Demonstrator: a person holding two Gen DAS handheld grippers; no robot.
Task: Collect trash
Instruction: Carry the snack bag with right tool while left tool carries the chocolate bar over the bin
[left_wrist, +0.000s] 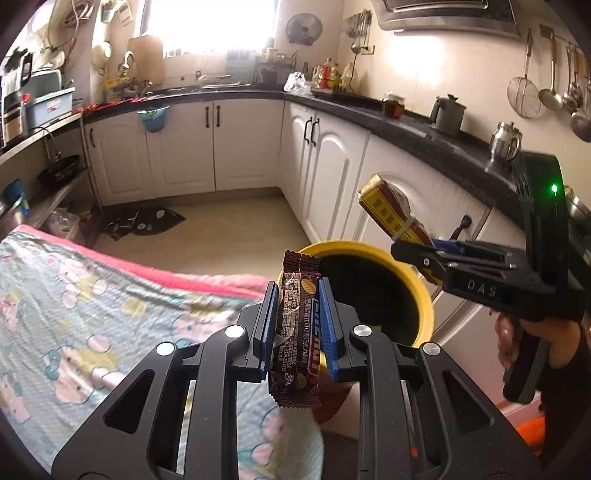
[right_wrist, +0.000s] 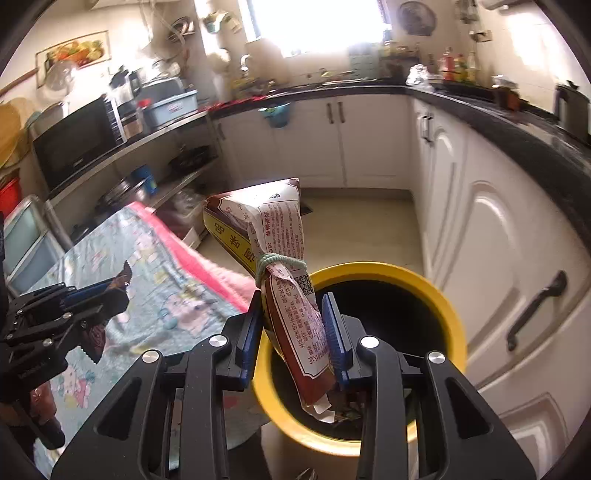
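Observation:
My left gripper (left_wrist: 297, 325) is shut on a brown snack wrapper (left_wrist: 297, 325), held upright just left of the yellow-rimmed trash bin (left_wrist: 424, 291). My right gripper (right_wrist: 295, 328) is shut on a red, white and yellow food bag tied with a green band (right_wrist: 280, 243), held over the bin's rim (right_wrist: 452, 314). In the left wrist view the right gripper (left_wrist: 417, 251) with its bag (left_wrist: 391, 210) hovers above the bin's far right side. In the right wrist view the left gripper (right_wrist: 107, 295) with its wrapper is at the left, over the table.
A table with a floral, pink-edged cloth (left_wrist: 92, 302) lies left of the bin. White cabinets (left_wrist: 332, 162) under a black counter (left_wrist: 424, 125) run along the right and back. A dark mat (left_wrist: 147, 219) lies on the floor. Shelves with a microwave (right_wrist: 77, 140) stand at the left.

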